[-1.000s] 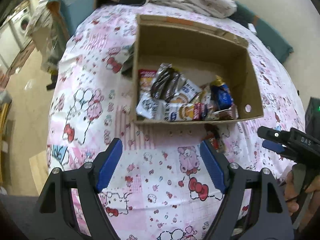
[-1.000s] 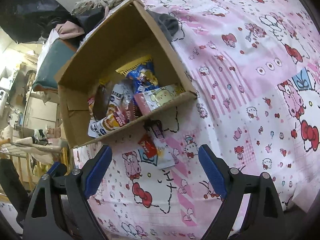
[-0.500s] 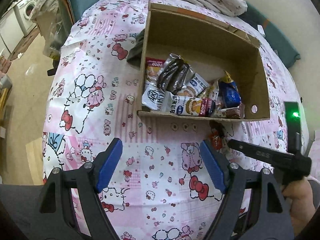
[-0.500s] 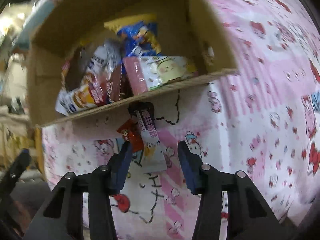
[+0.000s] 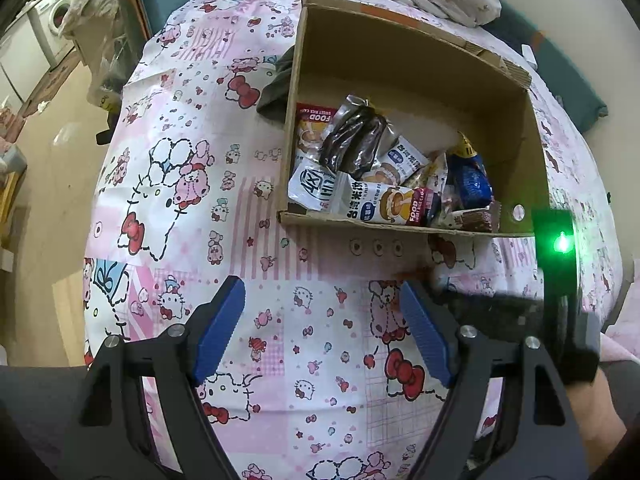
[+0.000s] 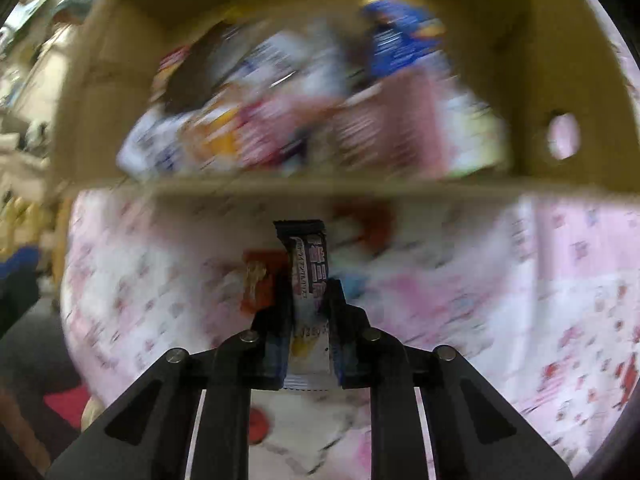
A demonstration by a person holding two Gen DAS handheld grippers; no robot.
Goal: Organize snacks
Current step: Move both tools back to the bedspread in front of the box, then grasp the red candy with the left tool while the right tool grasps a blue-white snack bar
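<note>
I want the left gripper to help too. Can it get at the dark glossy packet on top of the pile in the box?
Probably yes: the left gripper is open and empty, the cardboard box is open-topped, and the dark glossy packet lies uncovered.

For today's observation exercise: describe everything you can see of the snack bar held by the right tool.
The snack bar is a long, narrow packet in glossy wrapper, dark at its crimped far end and white nearer the camera, with printed characters. It points toward the cardboard box, gripped on both sides by the shut right tool. An orange packet lies just left.
</note>
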